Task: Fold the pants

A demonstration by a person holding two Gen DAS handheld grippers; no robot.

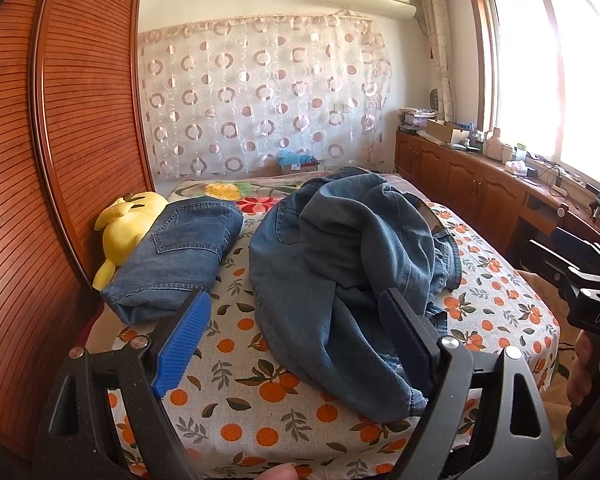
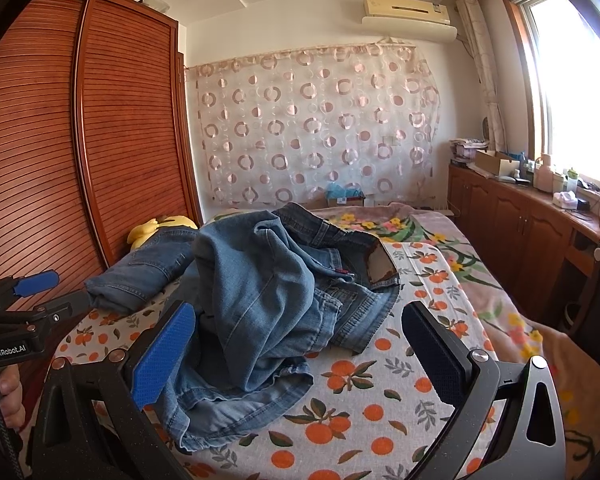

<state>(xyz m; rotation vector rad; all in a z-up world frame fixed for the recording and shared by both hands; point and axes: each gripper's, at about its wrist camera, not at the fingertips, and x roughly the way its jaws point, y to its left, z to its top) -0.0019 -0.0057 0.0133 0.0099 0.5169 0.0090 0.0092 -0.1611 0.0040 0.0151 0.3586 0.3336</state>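
Note:
A crumpled pair of blue jeans lies in a heap on the orange-print bedsheet; the same crumpled jeans fill the middle of the right wrist view. A second pair, the folded jeans, rests to the left beside a yellow plush toy. My left gripper is open, held above the near end of the heap, nothing between its blue pads. My right gripper is open too, hovering over the heap's near right side. Each gripper shows at the edge of the other's view.
A tall wooden slatted wardrobe stands close along the bed's left side. Wooden cabinets with clutter on top run under the window on the right. A patterned curtain hangs behind the bed. A floral blanket covers the bed's far right part.

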